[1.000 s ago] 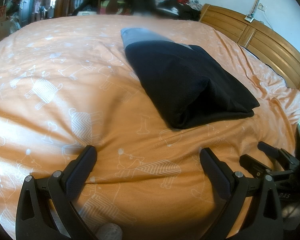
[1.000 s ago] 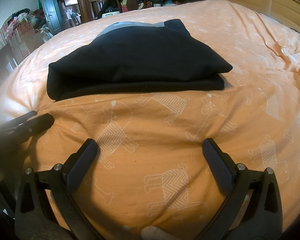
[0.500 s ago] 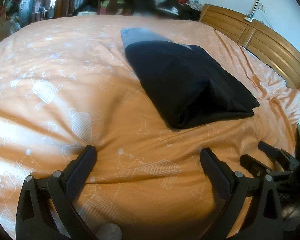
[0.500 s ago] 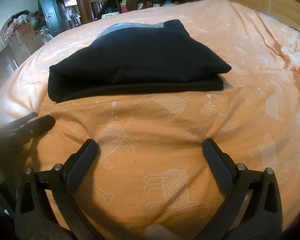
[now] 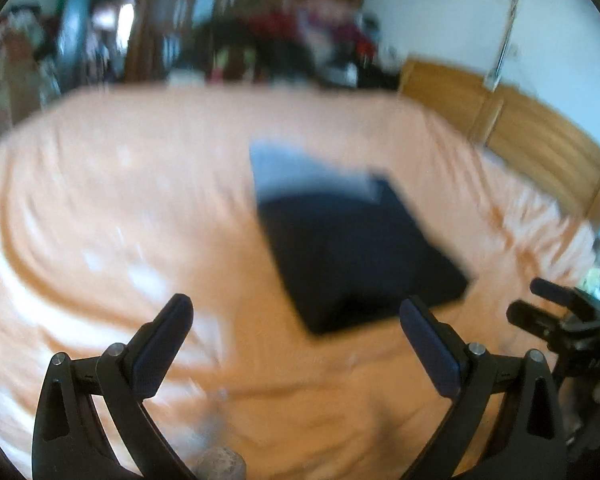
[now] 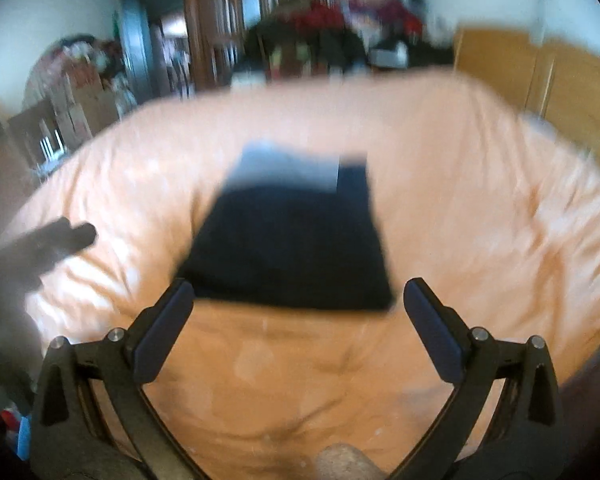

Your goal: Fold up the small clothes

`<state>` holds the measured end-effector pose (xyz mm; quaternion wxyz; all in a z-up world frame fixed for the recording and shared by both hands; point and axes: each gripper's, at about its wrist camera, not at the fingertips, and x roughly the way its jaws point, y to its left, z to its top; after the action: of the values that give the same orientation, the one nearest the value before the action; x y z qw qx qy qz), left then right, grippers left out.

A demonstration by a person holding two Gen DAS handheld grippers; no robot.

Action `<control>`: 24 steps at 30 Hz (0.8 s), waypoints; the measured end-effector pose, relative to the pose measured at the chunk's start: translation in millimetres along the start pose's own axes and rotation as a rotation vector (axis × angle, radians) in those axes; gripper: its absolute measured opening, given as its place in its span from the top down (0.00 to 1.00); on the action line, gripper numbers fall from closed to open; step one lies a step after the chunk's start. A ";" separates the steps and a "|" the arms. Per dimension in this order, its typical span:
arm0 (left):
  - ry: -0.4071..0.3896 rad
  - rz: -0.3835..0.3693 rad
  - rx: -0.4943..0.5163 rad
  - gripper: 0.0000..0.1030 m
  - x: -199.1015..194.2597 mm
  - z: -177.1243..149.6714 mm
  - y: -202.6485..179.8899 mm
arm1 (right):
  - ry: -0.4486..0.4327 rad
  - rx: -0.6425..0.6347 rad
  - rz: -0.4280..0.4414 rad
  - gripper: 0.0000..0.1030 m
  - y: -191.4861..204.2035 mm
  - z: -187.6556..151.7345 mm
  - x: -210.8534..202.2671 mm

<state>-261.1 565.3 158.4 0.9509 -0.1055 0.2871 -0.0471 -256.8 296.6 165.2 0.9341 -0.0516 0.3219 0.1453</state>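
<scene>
Lying folded, black garment (image 5: 360, 252) (grey band at top), orange sheet (image 5: 120, 200), left gripper (image 5: 296, 336) and right gripper (image 6: 298, 316) spread, empty.

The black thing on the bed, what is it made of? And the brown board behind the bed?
The black thing looks like soft matte cloth, folded flat, with a grey band at its far end. Blur hides the weave. The board looks like varnished wood: honey-coloured panels with a slight shine.

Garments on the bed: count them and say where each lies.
1. A folded dark garment with a grey band at its far end lies mid-bed, ahead of both open grippers, left and right. Blur could hide smaller pieces; the far pile is off the bed.
</scene>
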 end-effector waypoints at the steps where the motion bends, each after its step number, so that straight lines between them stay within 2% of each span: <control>1: -0.056 0.019 0.018 0.00 -20.3 16.6 -6.9 | -0.065 -0.021 -0.017 0.00 4.3 14.0 -22.6; 2: -0.140 0.044 0.042 0.00 -49.6 35.2 -16.2 | -0.114 -0.033 -0.038 0.00 7.7 22.9 -39.9; 4: -0.284 0.067 0.085 0.00 -93.5 52.3 -32.1 | -0.188 -0.042 -0.056 0.00 13.0 40.1 -67.8; 6: -0.353 0.036 0.070 0.00 -123.5 59.2 -38.8 | -0.137 -0.014 -0.005 0.00 12.1 48.8 -69.0; 8: -0.303 0.021 0.045 0.00 -129.6 65.0 -38.5 | -0.081 0.008 -0.015 0.00 10.6 51.6 -63.2; 10: -0.270 0.050 0.042 0.00 -134.6 61.9 -42.8 | -0.067 0.010 -0.039 0.00 11.2 49.6 -61.6; 12: -0.242 0.097 0.082 0.00 -136.7 54.0 -52.4 | -0.042 0.018 -0.049 0.00 10.8 46.5 -59.0; 14: -0.204 0.094 0.074 0.00 -137.6 48.1 -54.5 | -0.001 0.015 -0.078 0.00 11.5 43.1 -54.0; 19: -0.127 0.089 0.019 0.00 -130.7 38.7 -54.9 | 0.070 0.048 -0.065 0.00 12.6 31.4 -59.9; 24: -0.058 0.105 0.022 0.00 -119.5 31.5 -56.6 | 0.080 0.038 -0.049 0.00 16.9 28.0 -66.2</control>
<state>-344.5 533.6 260.9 0.9611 -0.0813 0.2639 0.0029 -295.2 302.3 228.1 0.9246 -0.0476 0.3604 0.1141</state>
